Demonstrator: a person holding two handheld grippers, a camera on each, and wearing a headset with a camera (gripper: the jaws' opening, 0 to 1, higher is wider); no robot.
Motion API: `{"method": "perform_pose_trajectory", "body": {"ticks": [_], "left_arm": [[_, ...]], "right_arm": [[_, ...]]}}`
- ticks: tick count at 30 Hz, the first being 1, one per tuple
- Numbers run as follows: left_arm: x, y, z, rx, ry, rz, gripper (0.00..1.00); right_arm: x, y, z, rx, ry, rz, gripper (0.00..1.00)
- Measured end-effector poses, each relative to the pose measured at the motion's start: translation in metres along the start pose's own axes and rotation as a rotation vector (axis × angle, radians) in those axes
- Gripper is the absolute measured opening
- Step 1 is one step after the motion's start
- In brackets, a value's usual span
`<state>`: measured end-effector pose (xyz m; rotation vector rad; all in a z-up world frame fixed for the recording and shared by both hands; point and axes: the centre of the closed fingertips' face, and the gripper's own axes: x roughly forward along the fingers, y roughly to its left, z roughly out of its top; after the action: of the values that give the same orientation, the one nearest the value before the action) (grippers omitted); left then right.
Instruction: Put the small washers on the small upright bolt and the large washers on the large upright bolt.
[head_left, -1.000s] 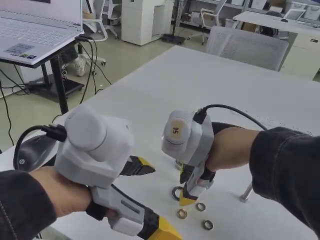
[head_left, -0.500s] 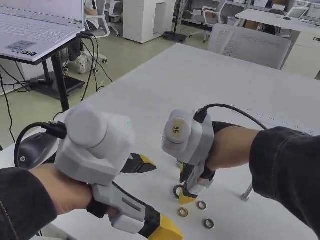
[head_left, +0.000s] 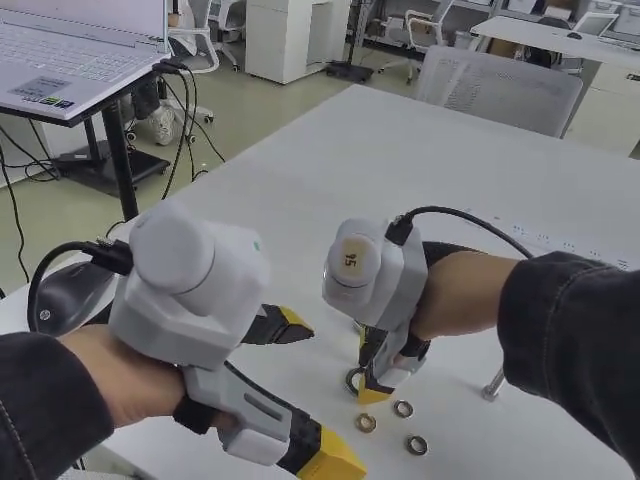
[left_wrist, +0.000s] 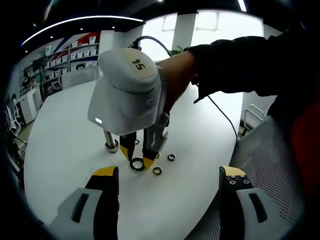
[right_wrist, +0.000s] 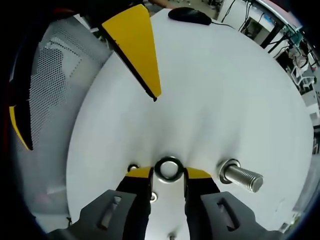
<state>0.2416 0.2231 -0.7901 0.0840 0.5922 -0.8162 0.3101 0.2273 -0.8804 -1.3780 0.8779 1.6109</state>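
Note:
My right gripper (head_left: 372, 392) points down at the white table (head_left: 420, 190), and its jaws pinch a large steel washer (right_wrist: 168, 168) from both sides, low over the surface. The same large washer (head_left: 355, 380) shows at its yellow tip. Three small washers (head_left: 403, 409) lie just in front of it. The large upright bolt (right_wrist: 240, 176) stands close beside the held washer. A slim bolt (head_left: 491, 384) stands to the right, under the sleeve. My left gripper (left_wrist: 169, 172) hangs open and empty, a short way off and facing the right gripper (left_wrist: 140, 159).
A black mouse (head_left: 62, 298) lies at the table's left edge. A laptop (head_left: 70, 50) sits on a stand at the far left, and a mesh office chair (head_left: 500, 85) stands beyond the table's far side. The table's near edge runs close under my hands.
The right gripper's tip and the large washer have crept slightly upward in the picture. The left gripper holds still.

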Motion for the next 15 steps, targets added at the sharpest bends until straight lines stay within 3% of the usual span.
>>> {"method": "perform_pose_trajectory", "body": {"ticks": [15], "left_arm": [[0.0, 0.001, 0.0016, -0.002, 0.0, 0.0, 0.82]], "right_arm": [[-0.0012, -0.0033, -0.0015, 0.004, 0.002, -0.001, 0.24]]}}
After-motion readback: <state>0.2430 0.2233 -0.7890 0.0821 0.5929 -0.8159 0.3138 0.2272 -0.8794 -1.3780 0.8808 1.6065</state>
